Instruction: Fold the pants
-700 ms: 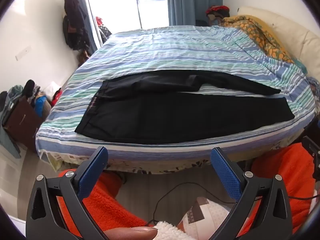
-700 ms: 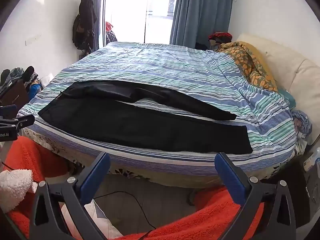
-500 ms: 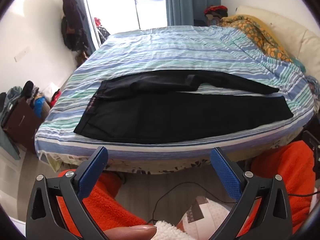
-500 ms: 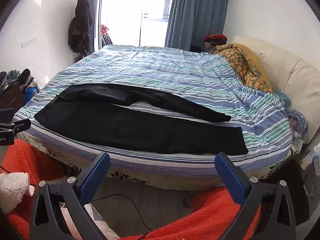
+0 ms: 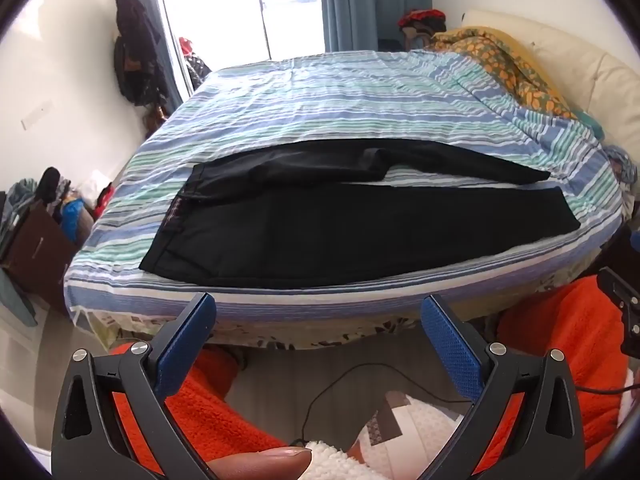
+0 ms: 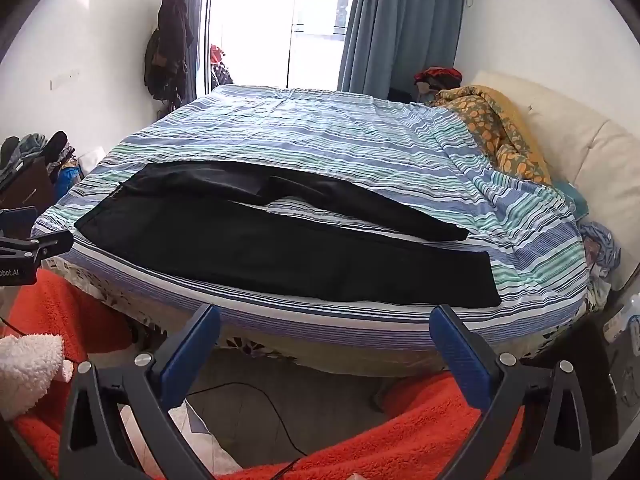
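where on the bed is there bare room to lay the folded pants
Bare striped sheet lies between the black pants and the window end. Crowded: the orange floral quilt piled by the headboard, and the near edge, which the pants cover.

The waistband label (image 5: pixel 175 216) on the pants (image 5: pixel 360 236) is unreadable.

I see the black pants (image 5: pixel 352 236) lying flat along the near edge of the striped bed (image 5: pixel 344 92), waistband at the left, hems at the right. The near leg (image 6: pixel 320 264) runs straight, parallel to the mattress edge. The far leg (image 6: pixel 360 204) angles away from it, leaving a narrow wedge of sheet showing between the two.
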`<move>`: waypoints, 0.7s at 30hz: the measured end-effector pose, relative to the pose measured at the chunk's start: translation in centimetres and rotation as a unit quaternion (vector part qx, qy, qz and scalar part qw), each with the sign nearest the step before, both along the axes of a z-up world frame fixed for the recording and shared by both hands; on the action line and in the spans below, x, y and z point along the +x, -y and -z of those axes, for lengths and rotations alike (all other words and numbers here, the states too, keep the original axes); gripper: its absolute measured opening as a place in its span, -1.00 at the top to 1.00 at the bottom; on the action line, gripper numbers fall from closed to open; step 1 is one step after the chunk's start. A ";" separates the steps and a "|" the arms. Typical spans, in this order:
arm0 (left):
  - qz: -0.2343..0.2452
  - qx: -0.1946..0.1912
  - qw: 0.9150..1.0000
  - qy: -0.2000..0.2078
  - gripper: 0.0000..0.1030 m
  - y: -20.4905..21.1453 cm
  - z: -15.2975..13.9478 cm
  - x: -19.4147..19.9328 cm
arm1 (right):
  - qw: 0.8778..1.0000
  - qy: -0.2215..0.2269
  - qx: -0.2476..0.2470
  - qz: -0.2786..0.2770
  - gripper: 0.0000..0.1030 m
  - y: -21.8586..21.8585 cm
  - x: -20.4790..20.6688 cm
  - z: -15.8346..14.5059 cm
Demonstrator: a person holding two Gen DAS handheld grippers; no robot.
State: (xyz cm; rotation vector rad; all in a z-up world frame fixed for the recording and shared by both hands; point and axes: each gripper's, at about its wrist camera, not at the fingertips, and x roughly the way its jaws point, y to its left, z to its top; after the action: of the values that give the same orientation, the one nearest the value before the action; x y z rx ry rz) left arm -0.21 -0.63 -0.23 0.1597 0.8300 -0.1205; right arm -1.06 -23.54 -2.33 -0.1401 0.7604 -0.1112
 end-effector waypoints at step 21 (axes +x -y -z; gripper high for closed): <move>0.001 0.000 1.000 -0.011 -0.99 0.3 0.4 0.1 | 0.999 -0.021 -0.015 0.036 -0.99 -0.1 0.6 0.7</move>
State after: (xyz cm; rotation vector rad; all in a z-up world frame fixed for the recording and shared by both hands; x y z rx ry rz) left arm -0.10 -0.89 -0.58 0.1590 0.8515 -0.1252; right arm -0.47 -23.41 -3.06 -0.1434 0.8063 -0.1880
